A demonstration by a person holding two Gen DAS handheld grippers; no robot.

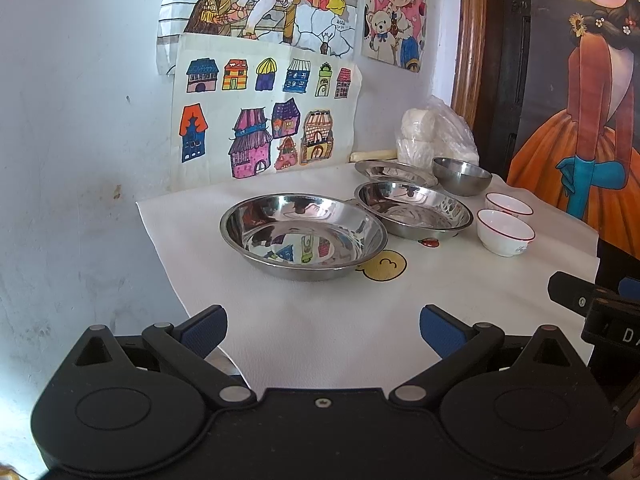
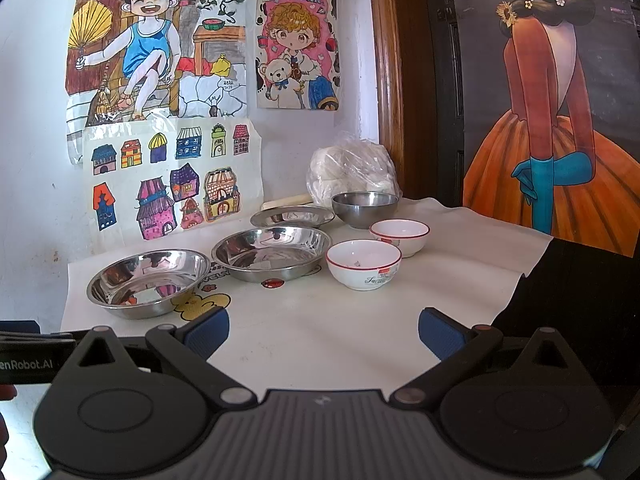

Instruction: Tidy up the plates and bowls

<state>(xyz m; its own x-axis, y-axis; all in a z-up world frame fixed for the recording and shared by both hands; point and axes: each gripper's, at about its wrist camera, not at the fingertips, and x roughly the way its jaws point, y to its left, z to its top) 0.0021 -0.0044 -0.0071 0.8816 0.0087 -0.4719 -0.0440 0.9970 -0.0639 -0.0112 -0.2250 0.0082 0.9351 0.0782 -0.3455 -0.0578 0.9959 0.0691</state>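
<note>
Readable text first: "enRobot.AI" is showing on the black body of the left hand-held gripper (image 1: 323,330), seen at the left edge of the right wrist view; the first letters are cut off. The pink cartoon-child drawing (image 2: 297,46) on the wall is reading "MORNIN", its end unclear. The nearer white ceramic bowl with a red rim line (image 2: 363,264) is carrying a small red sticker and cursive script starting "Sa", too small to read. The farther matching white red-rimmed bowl (image 2: 399,237) is also wearing a red sticker, unreadable.

Count on the desk, which is covered by a white cloth with cartoon prints (image 2: 320,340): three shallow stainless steel plates, one deep stainless steel bowl, two white bowls.
- nearest steel plate (image 1: 303,236), sitting left, closest to the left hand-held gripper
- middle steel plate (image 1: 414,210), just behind and right of it, rims nearly touching
- rear steel plate (image 1: 394,172), flattest, lying by the wall
- deep steel bowl (image 1: 461,175), standing right of the rear plate, in front of a clear plastic bag of white stuff (image 1: 436,134)
- the white bowls are sitting side by side to the right of the middle plate

Nothing is stacked.

Both tools are hovering over the near desk edge. Left hand-held gripper: jaws spread wide, holding nothing. Right hand-held gripper (image 2: 324,332): same, jaws wide apart and empty.
</note>
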